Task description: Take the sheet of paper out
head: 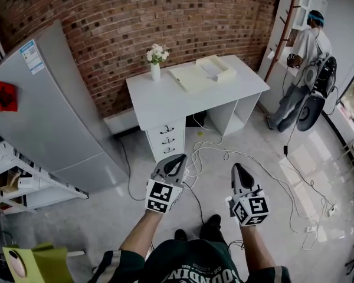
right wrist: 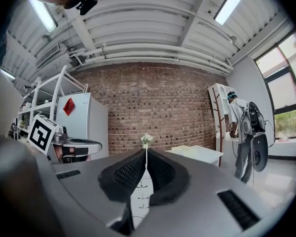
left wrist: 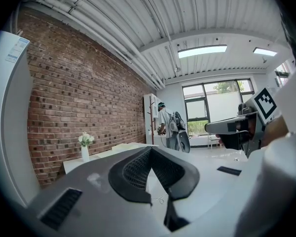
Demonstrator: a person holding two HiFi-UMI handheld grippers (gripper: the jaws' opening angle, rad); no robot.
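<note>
Across the room stands a white desk [head: 165,99], and on it lies a flat cream box [head: 215,68] with a pale sheet or lid [head: 189,78] spread beside it. Whether that piece is the paper I cannot tell. Both grippers are held level well short of the desk, pointing toward it. My left gripper [head: 178,158] is shut with nothing in it; its own view shows the dark pads [left wrist: 133,169] meeting at the tip. My right gripper [head: 236,167] is also shut and empty, its pads [right wrist: 126,174] closed to a thin slit that frames the desk drawers [right wrist: 141,191].
A vase of white flowers [head: 156,61] stands at the desk's left back corner. A grey fridge [head: 47,111] and a shelf [head: 12,181] fill the left side. White cables [head: 236,158] snake over the floor before the desk. A person [head: 304,58] stands at the back right.
</note>
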